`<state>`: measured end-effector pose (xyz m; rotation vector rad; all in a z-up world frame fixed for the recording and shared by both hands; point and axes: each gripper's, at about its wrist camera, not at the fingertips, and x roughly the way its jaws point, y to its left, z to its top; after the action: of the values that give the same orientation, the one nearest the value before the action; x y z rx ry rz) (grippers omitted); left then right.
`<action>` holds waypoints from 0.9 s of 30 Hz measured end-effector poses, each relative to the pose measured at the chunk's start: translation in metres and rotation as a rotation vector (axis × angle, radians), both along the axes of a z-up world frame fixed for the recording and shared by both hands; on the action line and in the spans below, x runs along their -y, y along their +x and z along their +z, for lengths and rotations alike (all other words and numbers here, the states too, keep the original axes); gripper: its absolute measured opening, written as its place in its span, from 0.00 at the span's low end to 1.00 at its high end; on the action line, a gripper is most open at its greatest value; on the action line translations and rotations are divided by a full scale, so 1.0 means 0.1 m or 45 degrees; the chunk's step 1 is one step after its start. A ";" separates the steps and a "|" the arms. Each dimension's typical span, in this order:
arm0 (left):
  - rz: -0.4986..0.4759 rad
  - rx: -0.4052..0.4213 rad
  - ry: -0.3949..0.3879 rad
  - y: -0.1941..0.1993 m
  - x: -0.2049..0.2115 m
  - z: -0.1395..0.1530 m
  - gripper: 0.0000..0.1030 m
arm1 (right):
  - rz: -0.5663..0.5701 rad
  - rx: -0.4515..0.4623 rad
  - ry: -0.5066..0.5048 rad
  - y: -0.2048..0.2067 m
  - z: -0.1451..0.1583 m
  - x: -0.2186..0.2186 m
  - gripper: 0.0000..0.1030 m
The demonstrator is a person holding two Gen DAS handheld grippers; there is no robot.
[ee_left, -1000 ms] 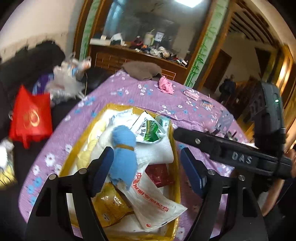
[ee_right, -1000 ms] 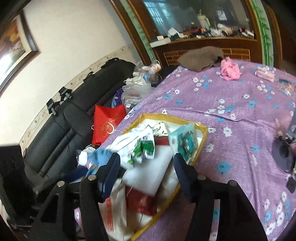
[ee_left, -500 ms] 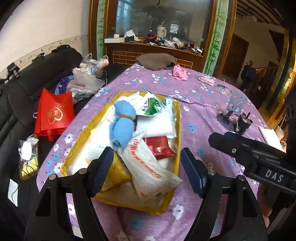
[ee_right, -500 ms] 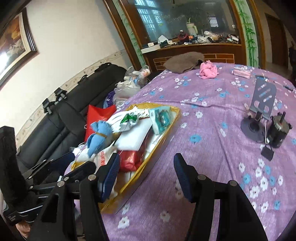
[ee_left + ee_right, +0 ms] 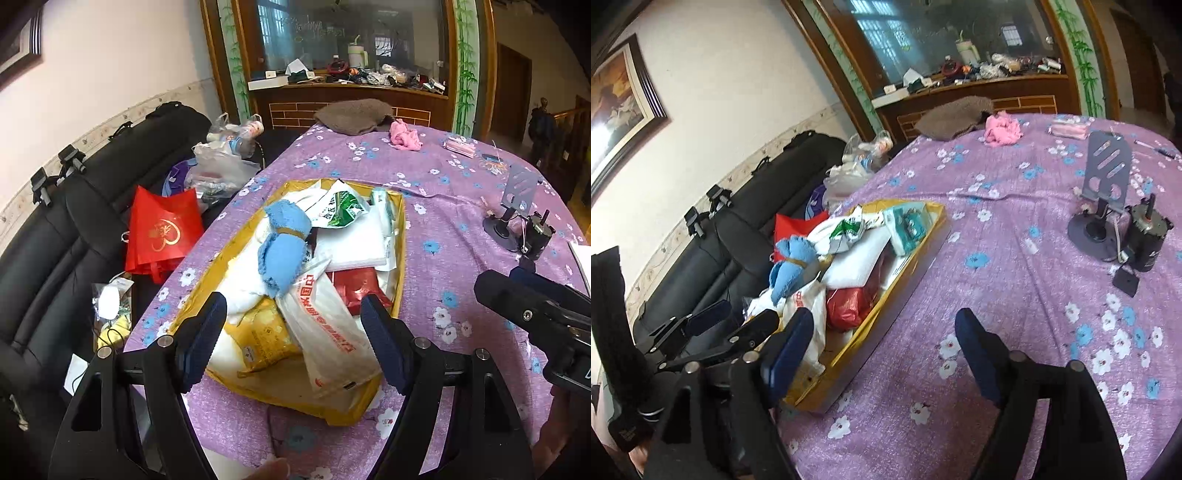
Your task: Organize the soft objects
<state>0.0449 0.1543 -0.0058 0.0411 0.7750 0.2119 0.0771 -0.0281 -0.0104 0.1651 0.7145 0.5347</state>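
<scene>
A yellow tray (image 5: 402,236) (image 5: 925,243) on the purple flowered tablecloth holds a pile of soft things: a rolled blue towel (image 5: 284,240) (image 5: 788,266), white plastic bags (image 5: 328,328), a green-and-white packet (image 5: 341,208), a red pouch (image 5: 356,286) (image 5: 847,304). My left gripper (image 5: 295,343) is open and empty, above the tray's near end. My right gripper (image 5: 882,350) is open and empty over the cloth, right of the tray. A pink cloth (image 5: 404,134) (image 5: 1001,127) and a brown cloth (image 5: 351,114) lie at the far end.
A phone stand (image 5: 1104,199) and a small black motor (image 5: 1147,236) stand at the table's right. A black sofa (image 5: 55,229) with a red bag (image 5: 160,229) and plastic bags runs along the left. A cluttered wooden counter stands behind.
Both grippers have pulled back and up from the tray, so more of the table shows. The blue towel lies in the tray, no longer between the left fingers.
</scene>
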 end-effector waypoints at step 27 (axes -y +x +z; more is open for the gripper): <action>-0.022 -0.067 -0.083 0.16 -0.25 -0.10 0.74 | -0.009 -0.069 -0.057 0.14 -0.10 -0.36 0.77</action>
<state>0.0612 0.1792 -0.0158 -0.0084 0.8331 0.1692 0.0908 0.0077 -0.0209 0.1410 0.7780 0.5086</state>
